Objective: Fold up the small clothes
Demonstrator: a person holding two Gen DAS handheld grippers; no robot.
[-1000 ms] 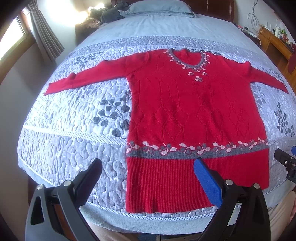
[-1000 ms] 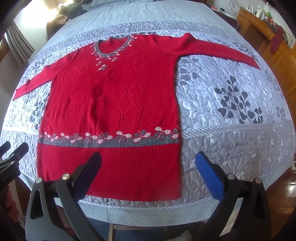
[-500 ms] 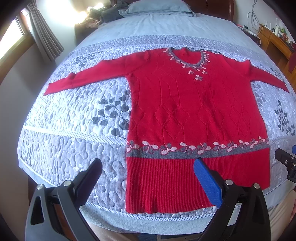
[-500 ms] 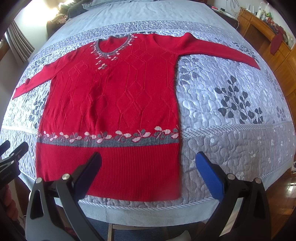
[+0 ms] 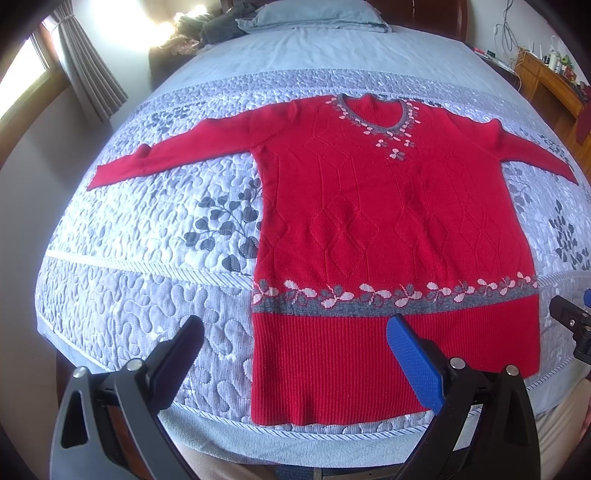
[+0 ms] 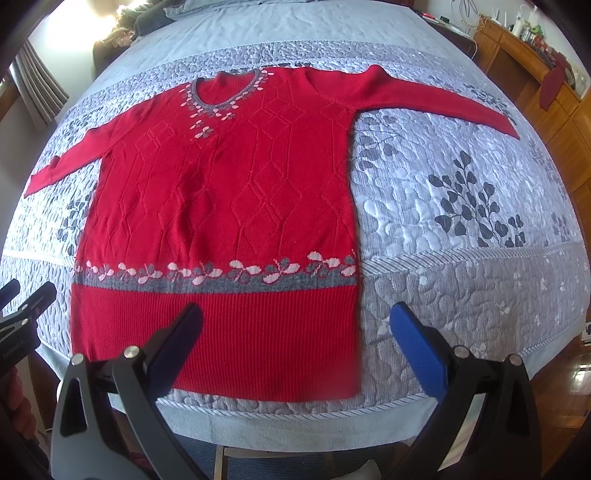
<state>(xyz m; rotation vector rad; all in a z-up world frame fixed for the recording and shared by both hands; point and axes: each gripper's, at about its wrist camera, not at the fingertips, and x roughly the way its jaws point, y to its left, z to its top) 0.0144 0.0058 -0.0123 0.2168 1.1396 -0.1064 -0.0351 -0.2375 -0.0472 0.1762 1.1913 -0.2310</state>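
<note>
The red sweater [image 5: 388, 229] is laid flat on the quilted bedspread [image 5: 147, 236], sleeves spread wide toward the two side edges, neckline toward the far edge, hem close to the near edge. The left gripper [image 5: 295, 354] is held wide open above the hem's left corner, with nothing between its fingers. The right gripper [image 6: 295, 332] is likewise spread wide above the hem's right corner, empty. No contact with the knit is seen from either.

Bedroom w/ big bed [image 5: 332, 51] under grey leaf-print quilt [image 5: 147, 236], pillow [image 5: 314, 14] at head. Window [image 5: 22, 74] + curtain [image 5: 88, 62] on left, bright daylight. Wood dresser [image 6: 546, 85] on right.
</note>
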